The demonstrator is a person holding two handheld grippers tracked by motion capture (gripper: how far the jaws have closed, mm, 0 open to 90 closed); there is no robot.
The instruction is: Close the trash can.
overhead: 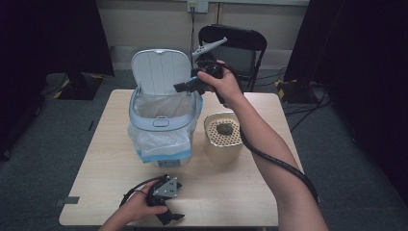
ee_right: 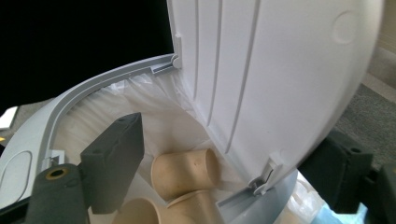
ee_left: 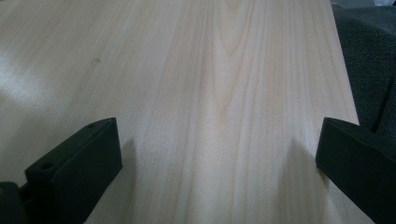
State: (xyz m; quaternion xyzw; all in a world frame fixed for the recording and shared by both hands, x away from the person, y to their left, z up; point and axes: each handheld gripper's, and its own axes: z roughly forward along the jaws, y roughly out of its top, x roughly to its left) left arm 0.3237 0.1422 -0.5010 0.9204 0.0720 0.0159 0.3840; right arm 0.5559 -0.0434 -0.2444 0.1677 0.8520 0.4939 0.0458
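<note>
The right tongs [overhead: 182, 87] hover open at the upright lid [ee_right: 280, 70] of the bin [overhead: 161, 122], paper cups [ee_right: 184, 175] lying inside its liner; the left tongs [overhead: 174, 219] rest open, empty, on the tabletop [ee_left: 210, 70].

A pale wooden table [overhead: 231, 192] carries a lined bin [overhead: 163, 127] and a perforated-top canister [overhead: 222, 139].

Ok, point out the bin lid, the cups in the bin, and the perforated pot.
bin lid [overhead: 161, 72], high view, ribbed inner face.
cups [ee_right: 184, 173], right gripper view, upper cup's side.
perforated pot [overhead: 222, 147], high view, front wall.
</note>
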